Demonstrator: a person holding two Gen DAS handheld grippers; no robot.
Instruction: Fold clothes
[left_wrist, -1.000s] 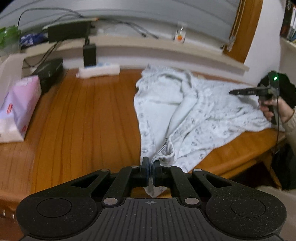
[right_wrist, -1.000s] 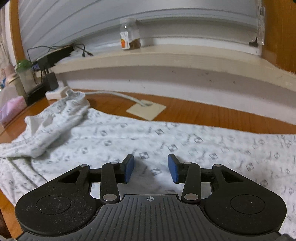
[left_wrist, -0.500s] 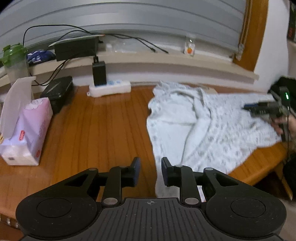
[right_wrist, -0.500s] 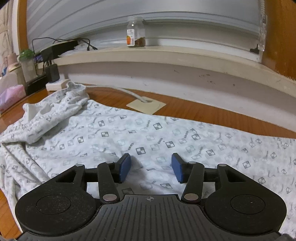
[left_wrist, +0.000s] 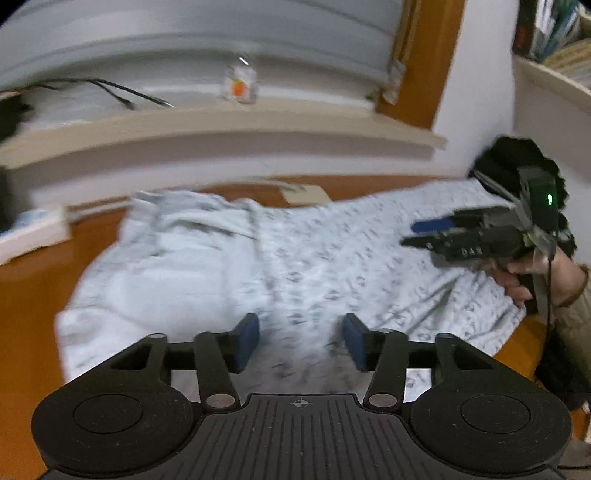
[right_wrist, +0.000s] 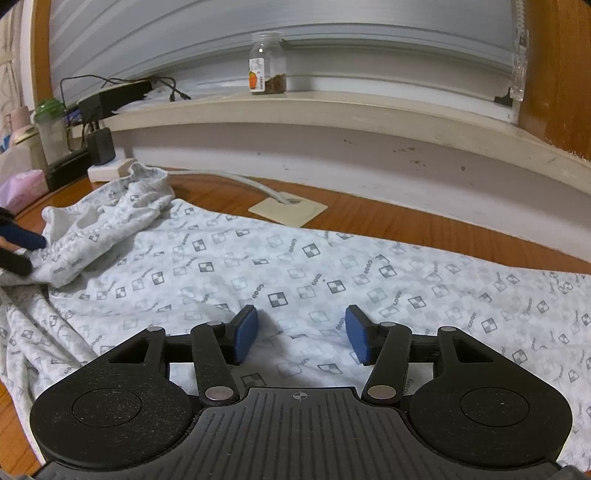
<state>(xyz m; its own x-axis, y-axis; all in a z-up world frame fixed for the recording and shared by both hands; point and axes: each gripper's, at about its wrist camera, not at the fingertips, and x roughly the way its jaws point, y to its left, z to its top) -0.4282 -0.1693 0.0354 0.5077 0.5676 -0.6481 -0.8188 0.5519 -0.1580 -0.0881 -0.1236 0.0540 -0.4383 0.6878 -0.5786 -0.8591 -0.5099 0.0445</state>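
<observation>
Brown wooden table (right_wrist: 424, 225) under a window ledge (right_wrist: 332, 110), with white patterned clothes (right_wrist: 295, 266) spread across the middle.

Bunched up toward the table's far left corner, flat toward the right edge. Left gripper (left_wrist: 301, 341) and right gripper (right_wrist: 302, 334) both over the cloth, jaws opening wider, nothing pinched between. Little jar (right_wrist: 267, 62) up on the ledge.

The garment (right_wrist: 258, 258) is pale white-grey, printed all over with small dark checkered squares and tiny grey lettering; its bunched end (right_wrist: 110, 214) shows a plainer, lighter inside. The worktop (right_wrist: 406, 221) is warm orange-brown wood. Both grippers are matte black with blue pads on the fingers (right_wrist: 245, 334). A clear jar (right_wrist: 267, 64) carries an orange-and-white label. The tissue pack (right_wrist: 22, 188) is pink-lilac.
</observation>
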